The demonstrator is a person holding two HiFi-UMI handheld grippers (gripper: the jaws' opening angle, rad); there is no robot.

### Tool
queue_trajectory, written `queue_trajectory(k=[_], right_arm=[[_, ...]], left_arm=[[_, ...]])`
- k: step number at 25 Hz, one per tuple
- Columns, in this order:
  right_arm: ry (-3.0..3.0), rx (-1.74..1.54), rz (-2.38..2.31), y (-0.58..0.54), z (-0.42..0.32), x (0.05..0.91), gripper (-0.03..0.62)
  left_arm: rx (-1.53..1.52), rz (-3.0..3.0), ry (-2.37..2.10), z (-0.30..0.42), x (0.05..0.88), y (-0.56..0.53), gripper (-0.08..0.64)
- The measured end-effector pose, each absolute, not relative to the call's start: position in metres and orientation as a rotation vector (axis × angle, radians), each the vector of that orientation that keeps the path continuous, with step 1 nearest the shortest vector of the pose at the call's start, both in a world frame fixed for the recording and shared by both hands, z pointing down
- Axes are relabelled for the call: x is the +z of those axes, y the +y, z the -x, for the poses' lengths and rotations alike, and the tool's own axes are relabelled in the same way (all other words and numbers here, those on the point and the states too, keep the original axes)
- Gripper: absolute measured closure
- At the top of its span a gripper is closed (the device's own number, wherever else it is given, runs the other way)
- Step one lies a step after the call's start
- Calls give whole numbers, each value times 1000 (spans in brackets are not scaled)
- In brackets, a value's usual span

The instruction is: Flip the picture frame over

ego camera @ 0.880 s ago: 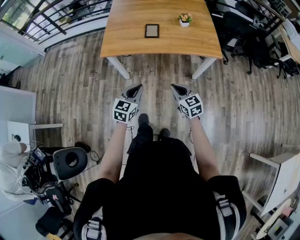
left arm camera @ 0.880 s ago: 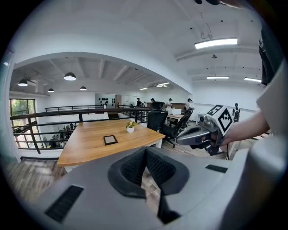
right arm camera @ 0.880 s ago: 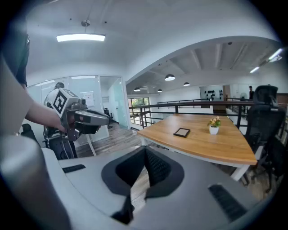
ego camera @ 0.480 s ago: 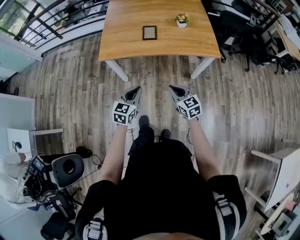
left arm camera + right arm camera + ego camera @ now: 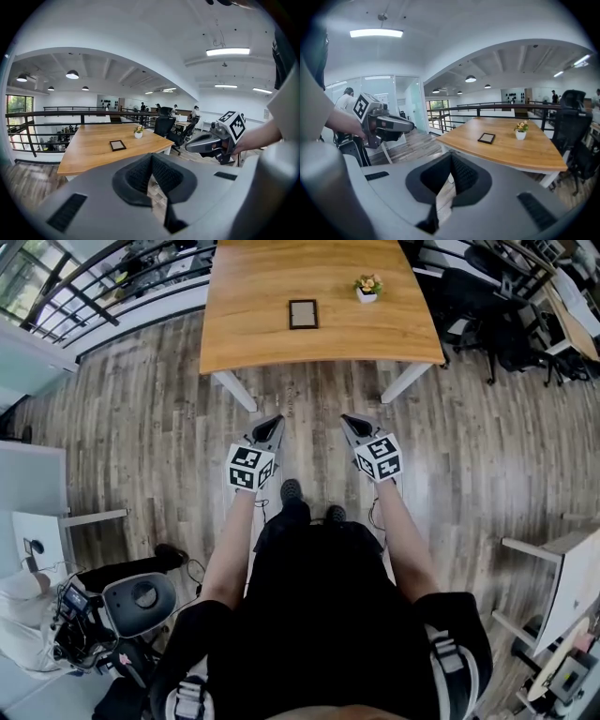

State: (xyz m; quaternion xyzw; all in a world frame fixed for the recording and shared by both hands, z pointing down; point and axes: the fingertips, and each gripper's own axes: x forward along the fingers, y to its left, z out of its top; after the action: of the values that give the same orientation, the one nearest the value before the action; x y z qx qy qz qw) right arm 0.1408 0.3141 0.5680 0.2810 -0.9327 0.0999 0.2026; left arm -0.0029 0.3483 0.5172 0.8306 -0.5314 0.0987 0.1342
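A small dark rectangular picture frame [image 5: 303,314] lies flat near the middle of a wooden table [image 5: 258,287], with a white-potted plant [image 5: 367,286] behind it to the right. Short of the table's near edge, above the plank floor [image 5: 141,418], the left gripper [image 5: 271,421] and right gripper [image 5: 350,420] hang side by side. Black office chairs [image 5: 480,298] stand right of the table, a dark metal railing [image 5: 103,282] left.

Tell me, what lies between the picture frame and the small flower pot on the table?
Nothing: in the head view only bare tabletop separates the picture frame from the flower pot.

picture frame [image 5: 303,313] dark | table [image 5: 253,320] honey wood | pot [image 5: 367,297] white
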Motion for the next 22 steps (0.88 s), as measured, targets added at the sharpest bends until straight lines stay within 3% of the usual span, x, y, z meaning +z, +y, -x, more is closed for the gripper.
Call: queue_trajectory(k=[22], right_arm=[[-2589, 331, -868, 271, -45, 578, 584]], left_arm=[[284, -2459, -1453, 93, 524, 291, 540]])
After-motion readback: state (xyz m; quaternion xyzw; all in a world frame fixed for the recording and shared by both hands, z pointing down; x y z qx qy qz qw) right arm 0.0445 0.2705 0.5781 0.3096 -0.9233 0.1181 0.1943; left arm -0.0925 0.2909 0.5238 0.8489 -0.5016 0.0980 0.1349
